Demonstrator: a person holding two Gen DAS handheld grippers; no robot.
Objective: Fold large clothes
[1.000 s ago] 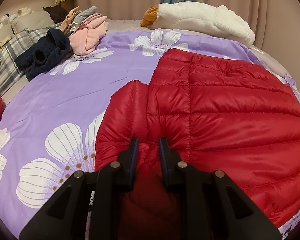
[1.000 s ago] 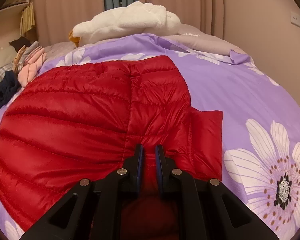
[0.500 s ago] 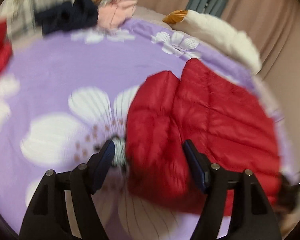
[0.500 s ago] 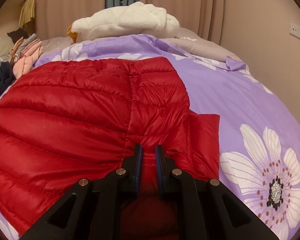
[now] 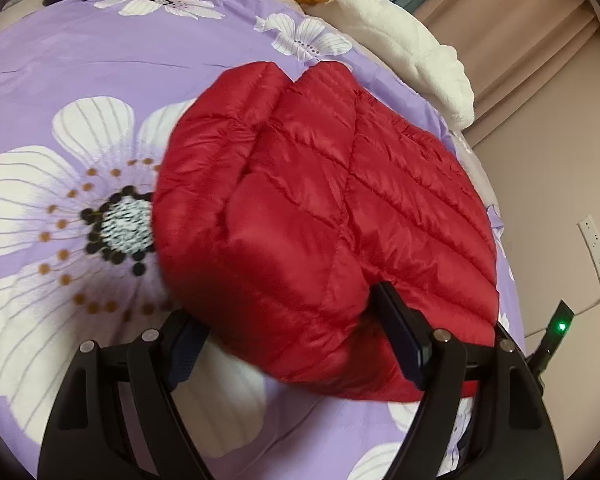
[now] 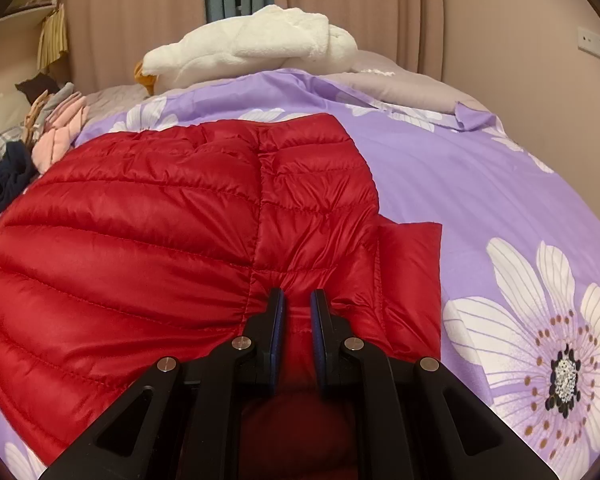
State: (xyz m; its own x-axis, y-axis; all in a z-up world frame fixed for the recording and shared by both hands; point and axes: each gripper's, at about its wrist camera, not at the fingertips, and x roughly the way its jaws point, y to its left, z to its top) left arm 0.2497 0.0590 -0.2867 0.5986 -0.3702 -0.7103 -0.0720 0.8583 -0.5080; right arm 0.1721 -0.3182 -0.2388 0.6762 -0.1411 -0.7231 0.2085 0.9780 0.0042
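Left tongs newly spread off red jacket, right tongs clamping its hem.

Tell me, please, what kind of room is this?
Most likely a bedroom: a bed with a purple flowered cover, a white plush toy at its far end, and curtains behind. A red puffer jacket lies on the cover.

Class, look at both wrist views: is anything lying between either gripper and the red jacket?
Nothing visible does. The right gripper is shut on the red jacket, and the left gripper, whose jaws have just been opening, has the jacket's edge between its open jaws.
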